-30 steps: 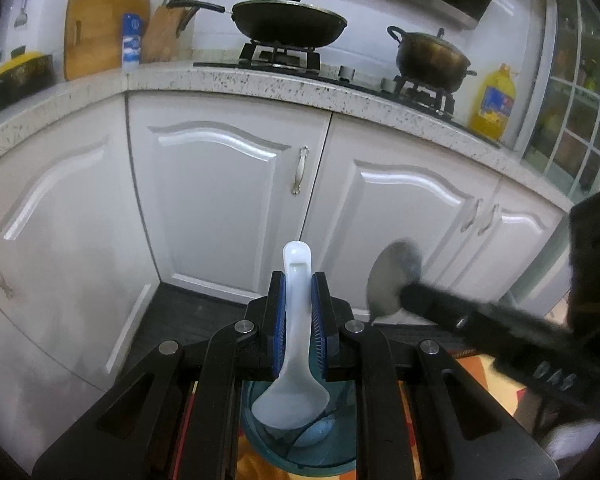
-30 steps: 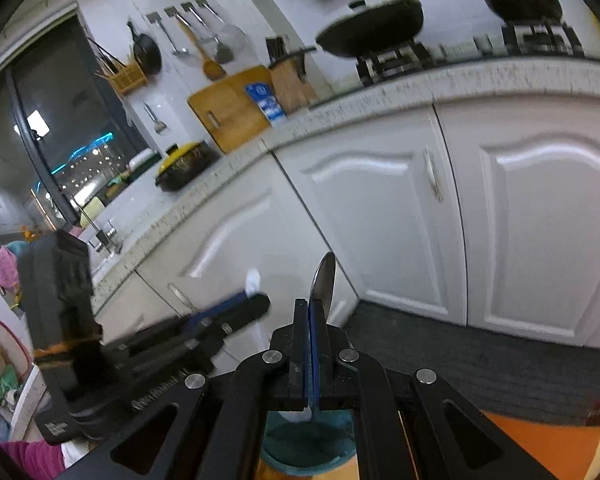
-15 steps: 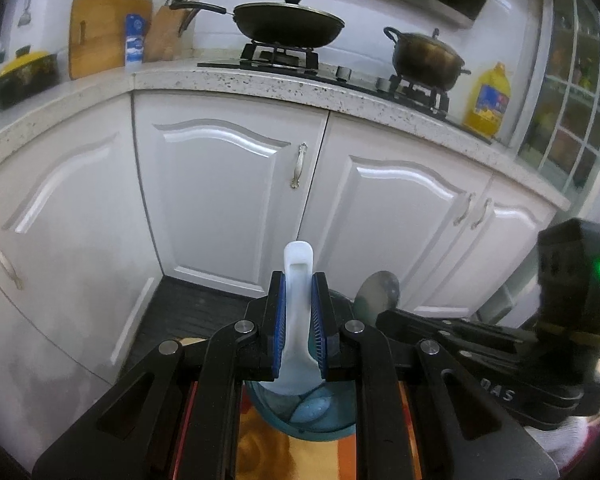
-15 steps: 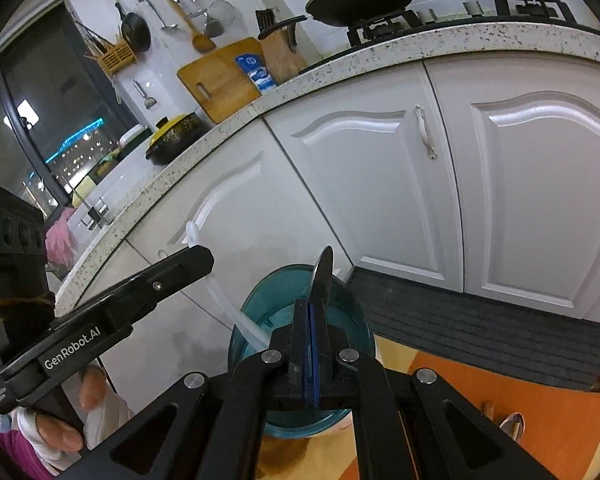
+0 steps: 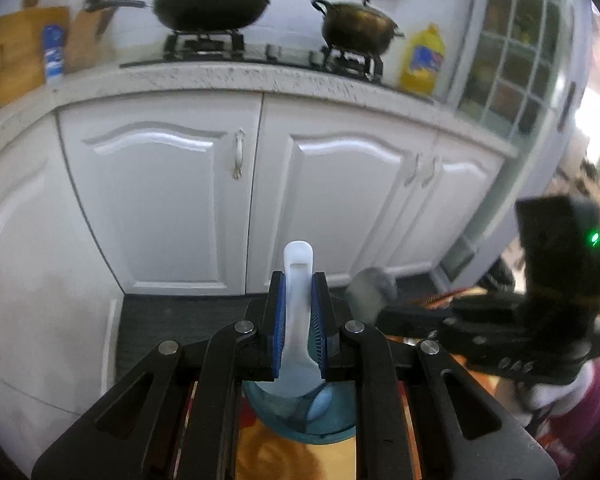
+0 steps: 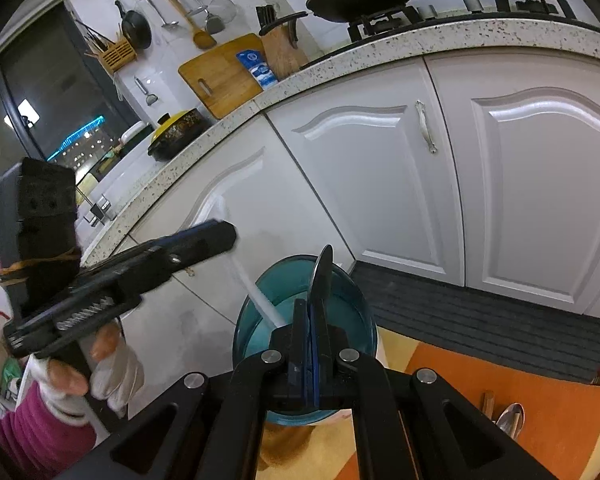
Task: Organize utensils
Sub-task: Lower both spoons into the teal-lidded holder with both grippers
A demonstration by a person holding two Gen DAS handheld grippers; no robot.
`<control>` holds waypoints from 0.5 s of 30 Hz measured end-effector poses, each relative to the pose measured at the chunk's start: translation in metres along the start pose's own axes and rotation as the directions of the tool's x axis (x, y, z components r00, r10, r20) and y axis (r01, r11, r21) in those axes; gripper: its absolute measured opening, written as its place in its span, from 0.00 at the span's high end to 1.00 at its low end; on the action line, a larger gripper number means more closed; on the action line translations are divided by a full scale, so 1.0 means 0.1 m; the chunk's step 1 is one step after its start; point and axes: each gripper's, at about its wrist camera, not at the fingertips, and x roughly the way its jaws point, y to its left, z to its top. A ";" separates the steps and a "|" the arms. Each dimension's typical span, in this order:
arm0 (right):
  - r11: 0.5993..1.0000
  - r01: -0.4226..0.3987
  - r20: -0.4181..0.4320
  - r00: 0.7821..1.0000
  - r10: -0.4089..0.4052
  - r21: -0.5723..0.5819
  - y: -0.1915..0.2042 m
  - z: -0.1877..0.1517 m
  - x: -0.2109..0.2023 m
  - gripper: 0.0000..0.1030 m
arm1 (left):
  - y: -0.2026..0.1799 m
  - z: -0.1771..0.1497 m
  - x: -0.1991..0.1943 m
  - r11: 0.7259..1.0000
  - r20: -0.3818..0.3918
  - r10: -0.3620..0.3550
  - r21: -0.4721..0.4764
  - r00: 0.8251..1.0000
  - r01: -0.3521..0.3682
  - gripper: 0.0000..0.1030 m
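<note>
I am lowering both utensils toward the teal cup (image 6: 300,304). My left gripper (image 5: 299,320) is clenching the white spoon (image 5: 298,304), bowl now dipping inside; my right gripper (image 6: 311,344) is gripping the metal spoon (image 6: 323,280), which has descended over the rim, so release comes next.

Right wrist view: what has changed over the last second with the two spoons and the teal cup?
The teal cup has risen into view as the right tool tipped down toward it. The left tool drifted sideways. Unchanged: the left tool grips the white spoon, the right grips the metal spoon; nothing released.
</note>
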 end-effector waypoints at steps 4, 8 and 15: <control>1.000 -0.004 -0.008 1.000 0.004 -0.013 0.02 -0.01 -0.01 0.99 | 0.02 -0.01 0.00 0.999 -0.009 -0.011 0.039 1.000 0.012 0.88; 1.000 -0.022 -0.019 1.000 0.022 0.005 0.01 0.01 0.03 0.99 | 0.04 -0.07 0.03 1.000 -0.039 -0.012 -0.015 0.999 0.012 0.88; 1.000 0.025 -0.015 1.000 -0.025 0.018 -0.03 0.00 -0.02 0.84 | 0.12 -0.23 -0.03 0.989 -0.026 -0.043 -0.144 0.999 0.039 0.54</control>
